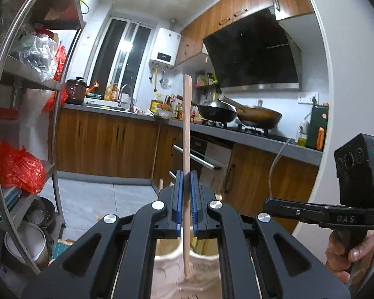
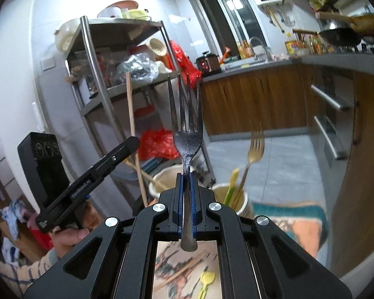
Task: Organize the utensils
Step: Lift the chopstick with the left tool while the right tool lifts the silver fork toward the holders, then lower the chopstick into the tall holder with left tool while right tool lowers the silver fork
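My left gripper point(image 1: 186, 177) is shut on a wooden chopstick point(image 1: 187, 124) that stands upright, its lower end over a cream cup point(image 1: 167, 249) below the jaws. My right gripper point(image 2: 186, 177) is shut on a dark metal fork point(image 2: 187, 129), tines up. In the right wrist view the left gripper point(image 2: 133, 142) shows at the left with its chopstick point(image 2: 132, 124). Two cream cups stand ahead: the left cup point(image 2: 159, 182) holds a chopstick, the right cup point(image 2: 239, 196) holds a gold fork point(image 2: 255, 147) and a yellow utensil point(image 2: 233, 179).
A steel shelf rack point(image 2: 97, 57) with bags and bowls stands at the left. A wooden-fronted counter point(image 1: 107, 139) with sink, woks and oven runs along the back. A patterned cloth point(image 2: 187, 271) below carries loose chopsticks and a yellow spoon point(image 2: 207, 279).
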A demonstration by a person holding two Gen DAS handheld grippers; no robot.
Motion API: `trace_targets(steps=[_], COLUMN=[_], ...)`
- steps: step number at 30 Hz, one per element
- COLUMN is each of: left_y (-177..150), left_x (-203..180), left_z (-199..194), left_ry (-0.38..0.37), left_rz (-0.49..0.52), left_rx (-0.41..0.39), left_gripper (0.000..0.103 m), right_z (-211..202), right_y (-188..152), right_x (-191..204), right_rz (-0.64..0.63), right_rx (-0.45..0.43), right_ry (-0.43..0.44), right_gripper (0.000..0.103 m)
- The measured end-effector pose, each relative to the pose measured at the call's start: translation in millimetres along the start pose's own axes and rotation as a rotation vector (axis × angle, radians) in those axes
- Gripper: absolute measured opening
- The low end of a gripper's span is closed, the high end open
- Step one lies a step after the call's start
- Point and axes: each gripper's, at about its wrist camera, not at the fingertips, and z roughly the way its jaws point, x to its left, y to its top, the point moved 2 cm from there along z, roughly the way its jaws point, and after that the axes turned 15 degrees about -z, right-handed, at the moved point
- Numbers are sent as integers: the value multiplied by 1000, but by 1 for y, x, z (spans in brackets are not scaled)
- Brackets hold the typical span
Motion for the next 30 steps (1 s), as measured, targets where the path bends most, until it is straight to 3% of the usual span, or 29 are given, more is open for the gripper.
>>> trace_targets(steps=[14, 20, 30], left_y=[-4, -17, -32], left_x=[-7, -14, -16], left_z=[19, 30, 40], left_ry=[68, 93, 144], left_rz=[49, 87, 139], left_rx=[-124, -135, -117], left_gripper=[5, 5, 6], right_z=[23, 32, 66], right_y=[16, 17, -7], right_x=[-6, -6, -6], right_rz=[-64, -113, -147], right_rx=[-16, -2, 101], right_ry=[-63, -146, -172], right_gripper=[6, 6, 6])
